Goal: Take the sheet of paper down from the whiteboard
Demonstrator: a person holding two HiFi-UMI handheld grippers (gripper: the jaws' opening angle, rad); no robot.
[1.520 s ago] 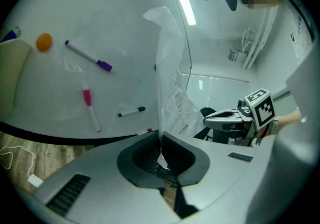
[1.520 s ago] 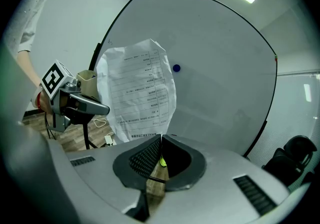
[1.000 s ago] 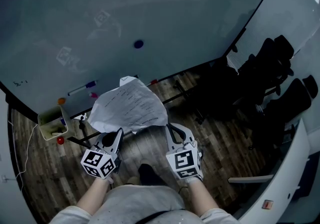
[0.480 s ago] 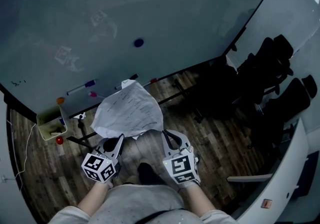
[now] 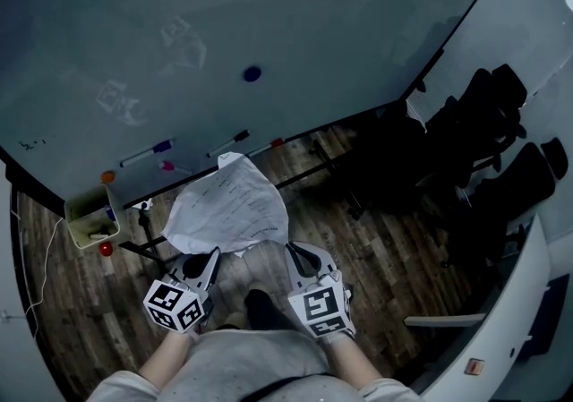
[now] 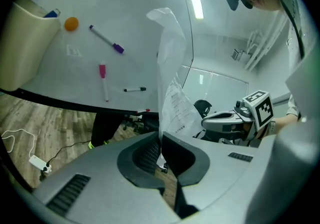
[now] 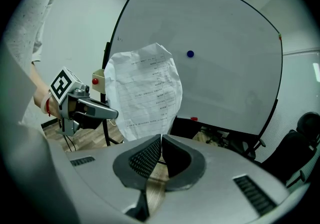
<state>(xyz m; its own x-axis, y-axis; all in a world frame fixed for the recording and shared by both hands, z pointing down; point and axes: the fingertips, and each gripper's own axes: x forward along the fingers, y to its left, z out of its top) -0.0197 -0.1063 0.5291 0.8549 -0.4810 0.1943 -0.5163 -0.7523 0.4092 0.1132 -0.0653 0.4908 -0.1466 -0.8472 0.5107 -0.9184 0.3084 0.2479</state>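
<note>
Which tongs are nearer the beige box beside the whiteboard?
Left. The left tongs are below and right of the beige box; the right tongs are farther right, across the paper.

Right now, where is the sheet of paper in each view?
Head view: sheet of paper left of centre, below the middle.
Left gripper view: the sheet is seen edge-on at centre, rising from the jaws.
Right gripper view: the sheet is left of centre, face-on, above the jaws.
Shared landmark: the whiteboard behind it.
</note>
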